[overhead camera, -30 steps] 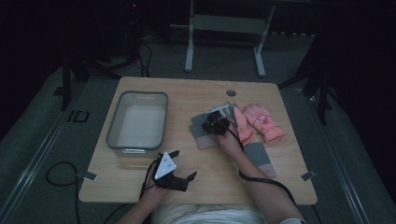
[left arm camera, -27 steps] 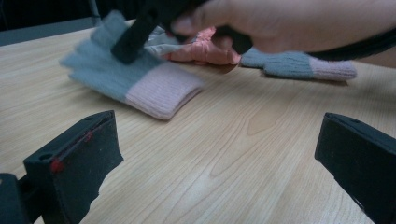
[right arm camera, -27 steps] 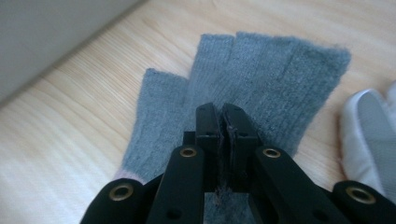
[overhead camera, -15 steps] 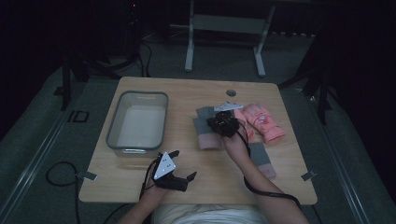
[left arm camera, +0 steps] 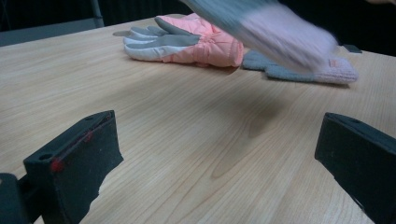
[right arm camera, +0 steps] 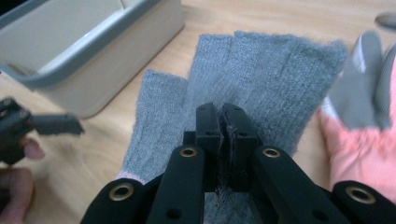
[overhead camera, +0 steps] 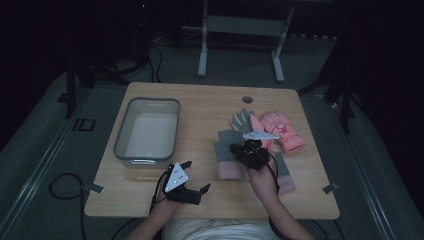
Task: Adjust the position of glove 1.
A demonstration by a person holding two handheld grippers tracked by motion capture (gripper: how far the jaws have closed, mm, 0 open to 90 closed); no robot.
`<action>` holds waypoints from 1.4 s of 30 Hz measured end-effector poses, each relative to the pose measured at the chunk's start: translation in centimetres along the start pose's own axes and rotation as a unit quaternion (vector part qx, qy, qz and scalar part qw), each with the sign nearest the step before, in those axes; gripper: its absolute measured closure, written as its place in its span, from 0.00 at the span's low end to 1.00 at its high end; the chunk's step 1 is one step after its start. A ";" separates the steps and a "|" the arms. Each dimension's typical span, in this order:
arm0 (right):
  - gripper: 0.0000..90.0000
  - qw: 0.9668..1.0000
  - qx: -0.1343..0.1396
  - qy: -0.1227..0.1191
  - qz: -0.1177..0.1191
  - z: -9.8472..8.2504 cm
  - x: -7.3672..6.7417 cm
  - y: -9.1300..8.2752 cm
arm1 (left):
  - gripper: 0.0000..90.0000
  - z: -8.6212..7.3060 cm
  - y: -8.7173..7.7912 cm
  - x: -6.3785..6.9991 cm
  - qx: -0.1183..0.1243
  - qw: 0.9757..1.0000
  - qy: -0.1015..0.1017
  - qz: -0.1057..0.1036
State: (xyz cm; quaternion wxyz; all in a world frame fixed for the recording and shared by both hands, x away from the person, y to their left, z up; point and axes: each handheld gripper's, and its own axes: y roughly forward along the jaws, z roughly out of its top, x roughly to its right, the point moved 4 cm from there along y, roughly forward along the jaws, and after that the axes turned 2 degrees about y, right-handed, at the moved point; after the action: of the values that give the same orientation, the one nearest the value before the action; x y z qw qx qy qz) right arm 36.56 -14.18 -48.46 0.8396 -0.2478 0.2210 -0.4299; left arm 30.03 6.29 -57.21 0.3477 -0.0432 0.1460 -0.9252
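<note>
My right gripper (overhead camera: 248, 152) (right arm camera: 223, 126) is shut on a grey knit glove (overhead camera: 226, 148) (right arm camera: 261, 70) with a pink cuff, pinching its palm and holding it just above the table; it passes blurred through the left gripper view as the held glove (left arm camera: 271, 32). A matching grey glove (overhead camera: 283, 172) (left arm camera: 303, 72) lies flat under my right forearm. A pink padded glove (overhead camera: 280, 130) (left arm camera: 196, 44) (right arm camera: 364, 144) with grey fingers lies behind it. My left gripper (overhead camera: 196, 176) (left arm camera: 219, 154) rests near the front edge, jaws wide open with nothing between them.
A grey plastic tub (overhead camera: 147, 132) (right arm camera: 93, 56) stands on the left half of the wooden table (overhead camera: 200, 105). A round cable hole (overhead camera: 247, 99) sits near the far edge. Metal frame legs stand on the floor beyond the table.
My right gripper has drawn back toward the near edge and risen, carrying the grey glove off the pile. The left gripper has stayed put.
</note>
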 end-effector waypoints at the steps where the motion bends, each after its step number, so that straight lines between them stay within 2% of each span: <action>1: 0.96 1.000 -0.003 0.002 -0.002 -0.5 0.0 0.0 | 0.00 0.0 0.0 0.0 0.001 1.000 -0.001 -0.001; 5: 0.96 1.000 -0.018 0.020 -0.005 -2.5 0.4 0.5 | 0.00 0.0 -0.1 -0.2 0.004 1.000 -0.008 -0.004; 11: 0.96 0.999 -0.044 0.027 0.001 -4.7 0.5 1.6 | 0.00 0.0 -0.1 -0.2 0.003 1.000 -0.012 -0.003; 19: 0.96 0.998 -0.060 0.029 -0.002 -6.3 0.9 3.2 | 0.00 0.0 -0.1 -0.2 0.003 1.000 -0.009 -0.002; 26: 0.93 0.996 -0.073 0.041 -0.007 -7.4 1.6 4.6 | 0.00 0.0 -0.1 -0.2 0.003 1.000 -0.010 -0.004; 30: 0.91 0.997 -0.070 0.028 -0.010 -7.7 1.6 4.9 | 0.00 0.0 -0.1 -0.2 0.004 1.000 -0.010 -0.004; 34: 0.84 0.997 -0.068 0.033 -0.011 -7.7 1.7 4.7 | 0.00 0.0 -0.1 -0.2 0.004 1.000 -0.010 -0.004; 36: 0.82 0.997 -0.064 0.034 -0.003 -7.4 1.6 4.1 | 0.00 0.0 -0.1 -0.2 0.004 1.000 -0.012 -0.005; 39: 0.78 0.999 -0.045 0.011 0.009 -6.5 1.8 2.6 | 0.00 0.0 -0.1 -0.2 0.003 1.000 -0.013 -0.005; 41: 0.75 0.999 -0.039 -0.003 0.025 -5.8 2.5 1.5 | 0.00 0.0 -0.1 -0.2 0.003 1.000 -0.012 -0.006; 42: 0.75 0.999 -0.035 -0.012 0.027 -5.5 3.0 1.0 | 0.00 0.0 -0.1 -0.2 0.003 1.000 -0.012 -0.006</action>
State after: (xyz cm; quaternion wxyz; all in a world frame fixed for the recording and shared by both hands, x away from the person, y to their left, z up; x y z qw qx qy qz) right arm 35.57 -17.40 -53.82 0.8442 -0.2764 0.2321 -0.3962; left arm 30.14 6.50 -57.21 0.3444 -0.0540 0.1384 -0.9270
